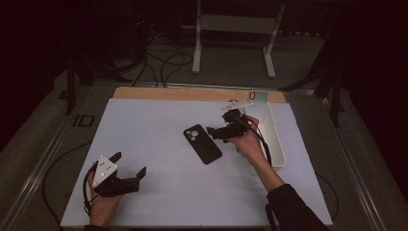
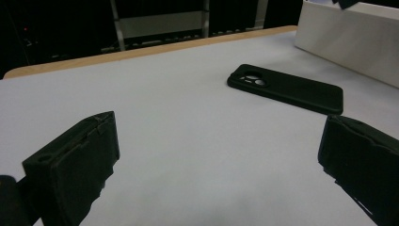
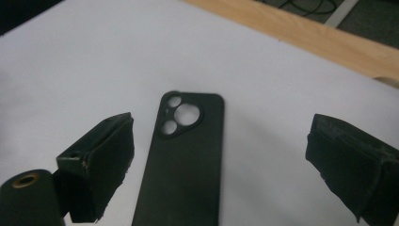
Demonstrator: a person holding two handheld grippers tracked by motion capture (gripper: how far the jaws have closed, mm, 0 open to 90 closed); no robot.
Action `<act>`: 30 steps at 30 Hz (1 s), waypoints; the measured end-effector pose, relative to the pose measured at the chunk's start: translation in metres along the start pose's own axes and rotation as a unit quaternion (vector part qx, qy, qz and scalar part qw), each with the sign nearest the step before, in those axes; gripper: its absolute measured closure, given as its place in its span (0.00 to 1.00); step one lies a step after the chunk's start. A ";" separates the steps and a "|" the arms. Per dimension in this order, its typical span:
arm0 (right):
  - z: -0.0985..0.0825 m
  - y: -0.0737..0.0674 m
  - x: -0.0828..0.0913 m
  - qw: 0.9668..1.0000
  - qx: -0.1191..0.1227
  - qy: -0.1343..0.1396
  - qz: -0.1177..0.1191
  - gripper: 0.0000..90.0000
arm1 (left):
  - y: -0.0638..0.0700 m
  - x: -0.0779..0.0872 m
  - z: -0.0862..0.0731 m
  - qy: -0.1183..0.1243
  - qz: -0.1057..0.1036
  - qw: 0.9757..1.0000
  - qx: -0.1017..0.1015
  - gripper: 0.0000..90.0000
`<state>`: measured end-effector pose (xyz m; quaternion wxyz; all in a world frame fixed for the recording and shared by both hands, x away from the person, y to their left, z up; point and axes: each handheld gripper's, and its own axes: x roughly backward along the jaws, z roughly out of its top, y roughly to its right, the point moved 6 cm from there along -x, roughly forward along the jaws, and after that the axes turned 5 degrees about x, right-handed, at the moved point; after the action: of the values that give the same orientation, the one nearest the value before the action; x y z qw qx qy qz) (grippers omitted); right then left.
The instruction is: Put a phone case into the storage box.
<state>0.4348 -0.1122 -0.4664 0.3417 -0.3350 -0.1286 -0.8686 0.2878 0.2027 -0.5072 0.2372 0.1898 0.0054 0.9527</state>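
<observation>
A wide desk (image 1: 144,144) covered with a white sheet took up most of the room's lit area, with a strip of bare wood showing along its far edge. The surroundings were dark, with cables on the floor beyond the desk and a white metal frame (image 1: 235,29) standing behind it.

At the desk's far right side sat a long white rectangular bin (image 1: 275,139), its near wall also visible in the left gripper view (image 2: 348,42).

A black phone case (image 1: 202,143) lay flat near the middle of the desk, back side up, its camera cutouts toward the far end. It rested just left of the bin, apart from it.

The person's right hand (image 1: 248,142) held the right claw (image 1: 217,133) just beside the case's far right corner, above the desk. In the right gripper view its jaws stood spread wide, released, with the case (image 3: 186,160) lying between them below and touching neither.

The left hand (image 1: 103,204) held the left claw (image 1: 129,166) near the desk's front left, well apart from the case. Its jaws were also spread wide and held nothing; the case (image 2: 284,88) lay far ahead of them.
</observation>
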 end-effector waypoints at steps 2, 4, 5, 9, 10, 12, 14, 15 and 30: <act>-0.003 -0.003 -0.004 1.000 0.004 -0.014 -0.001 0.09 | 0.000 0.000 0.000 0.000 -0.001 1.000 0.000 0.00; -0.007 -0.006 -0.009 1.000 0.006 -0.030 -0.001 0.09 | 0.000 0.000 0.000 0.000 0.000 1.000 0.000 0.00; -0.008 -0.007 -0.012 0.999 0.008 -0.035 -0.001 0.09 | 0.000 0.000 0.000 0.000 0.000 1.000 0.000 0.00; -0.013 -0.013 -0.019 0.999 0.013 -0.047 0.005 0.09 | 0.000 0.000 0.000 0.000 0.000 1.000 0.000 0.00; -0.014 -0.014 -0.021 0.999 0.014 -0.050 0.006 0.09 | 0.000 0.000 0.000 0.000 0.000 1.000 0.000 0.00; -0.016 -0.016 -0.024 0.998 0.017 -0.056 0.005 0.09 | 0.000 0.000 0.000 0.000 0.000 1.000 0.000 0.00; -0.019 -0.017 -0.027 0.998 0.017 -0.062 0.007 0.09 | 0.000 0.000 0.000 0.000 0.000 1.000 -0.001 0.00; -0.020 -0.018 -0.029 0.998 0.019 -0.066 0.008 0.09 | 0.000 0.000 0.000 0.000 0.000 1.000 -0.001 0.00; -0.036 -0.033 -0.049 0.993 0.030 -0.108 0.024 0.09 | 0.000 0.001 0.000 0.001 0.000 1.000 0.000 0.00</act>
<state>0.4214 -0.0795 -0.5258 0.3562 -0.4197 -0.1827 -0.8146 0.2877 0.2032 -0.5068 0.2372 0.1888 0.0052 0.9529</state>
